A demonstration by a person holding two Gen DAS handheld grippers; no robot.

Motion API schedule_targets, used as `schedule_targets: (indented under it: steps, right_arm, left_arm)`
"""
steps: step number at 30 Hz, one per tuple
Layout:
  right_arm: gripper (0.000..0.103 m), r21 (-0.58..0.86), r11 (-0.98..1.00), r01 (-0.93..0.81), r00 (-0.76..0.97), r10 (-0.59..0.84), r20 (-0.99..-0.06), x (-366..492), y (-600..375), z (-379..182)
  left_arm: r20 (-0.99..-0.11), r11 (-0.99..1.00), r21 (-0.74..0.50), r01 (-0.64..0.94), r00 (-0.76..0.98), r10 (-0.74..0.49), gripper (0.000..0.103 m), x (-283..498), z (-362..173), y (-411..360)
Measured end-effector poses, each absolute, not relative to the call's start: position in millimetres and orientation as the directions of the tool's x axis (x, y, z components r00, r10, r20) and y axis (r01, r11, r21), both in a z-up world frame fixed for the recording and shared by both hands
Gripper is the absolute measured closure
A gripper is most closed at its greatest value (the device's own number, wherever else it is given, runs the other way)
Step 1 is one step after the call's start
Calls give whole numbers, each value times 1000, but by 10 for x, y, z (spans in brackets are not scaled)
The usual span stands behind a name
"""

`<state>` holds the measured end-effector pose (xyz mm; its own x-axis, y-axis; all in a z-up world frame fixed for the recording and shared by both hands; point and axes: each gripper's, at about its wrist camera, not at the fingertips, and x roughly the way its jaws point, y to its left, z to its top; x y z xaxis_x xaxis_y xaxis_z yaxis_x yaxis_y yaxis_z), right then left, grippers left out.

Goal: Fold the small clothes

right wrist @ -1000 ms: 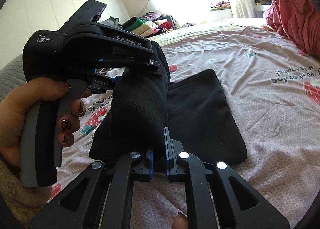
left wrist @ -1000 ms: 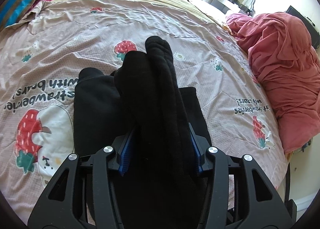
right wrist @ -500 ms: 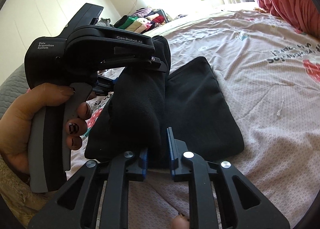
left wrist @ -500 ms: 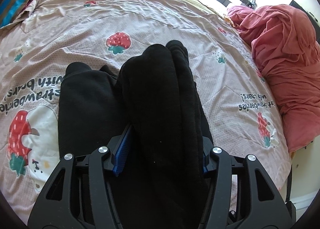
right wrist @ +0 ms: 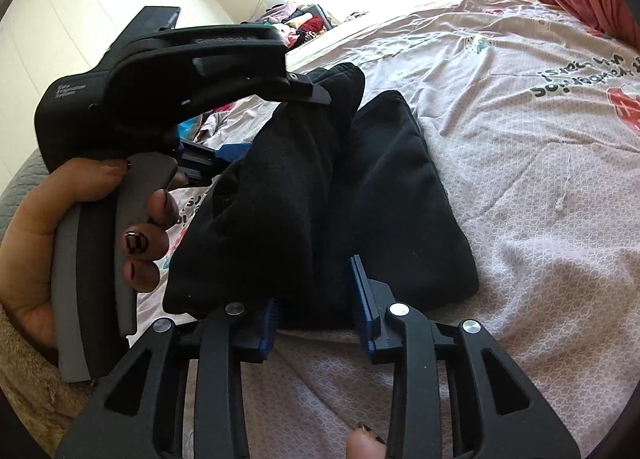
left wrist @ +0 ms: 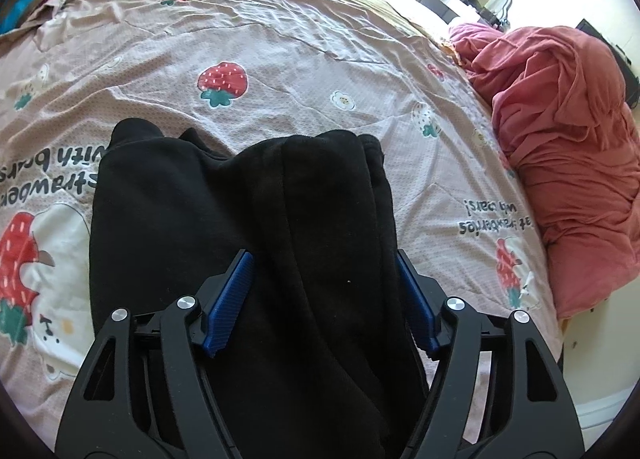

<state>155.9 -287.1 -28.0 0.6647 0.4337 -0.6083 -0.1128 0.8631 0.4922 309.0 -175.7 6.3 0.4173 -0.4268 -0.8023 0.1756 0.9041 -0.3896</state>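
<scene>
A black garment (left wrist: 240,227) lies folded on the strawberry-print bed cover (left wrist: 304,71), one thick fold raised. The left gripper (left wrist: 324,299) straddles that fold, its jaws opening wide, pads off the cloth. The right gripper (right wrist: 316,307) opens narrowly around the garment's near edge, near the bed's edge.

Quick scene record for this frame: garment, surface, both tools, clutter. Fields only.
garment: black fleece garment, partly folded, a raised fold over its flat part
surface: strawberry-print bedsheet
left tool: jaws opening, the fold between them
right tool: jaws opening at the garment's near edge
left hand: on the left tool's handle
clutter: red blanket heap at the bed's edge
</scene>
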Motion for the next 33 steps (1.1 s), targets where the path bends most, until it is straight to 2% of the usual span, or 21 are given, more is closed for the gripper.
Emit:
schedule_targets:
  steps: [1,6,8,12,14,17,24,31,33]
  right_arm:
    - [72,494,862,-113,663,436,-609,1556,-2880,-281]
    - [67,507,855,-108,644,449,-620,1564,-2956,-278]
    - [58,534,838,-110,629,475,-616,1577,-3011,-273]
    - [52,607,788,-100,584,541,-606,1666,-3161,-259]
    - [43,632,768,-105,562,570,-600,1736,-3218,-235]
    - [34,656,745,-123,510,614,-602,1890,-3267,-156]
    - [32,726,684,-72,387,690,-612,2435,-3414,-149]
    - [32,716,697,-22,335,680,-652,2900,-3399,-267]
    - [36,697,716,-32,338,665,-667,2916,-3384,-248]
  left_arm:
    - [-796,902,-395,172,426,-430,27,3071,82,-1744]
    - [-763,889,-423,175,461,-453,27,3001,214,-1643]
    - [-756,894,-411,177,483,-442,27,2964,275,-1585]
    - [-759,927,-331,175,534,-372,27,2848,335,-1447]
    - [-761,935,-315,161,546,-350,27,2776,317,-1340]
    - [-763,944,-298,140,560,-324,27,2674,276,-1197]
    - [-766,964,-236,124,586,-263,27,2479,242,-1021]
    - [-778,973,-194,125,585,-230,27,2383,181,-967]
    - [-782,973,-191,125,581,-228,27,2374,157,-957]
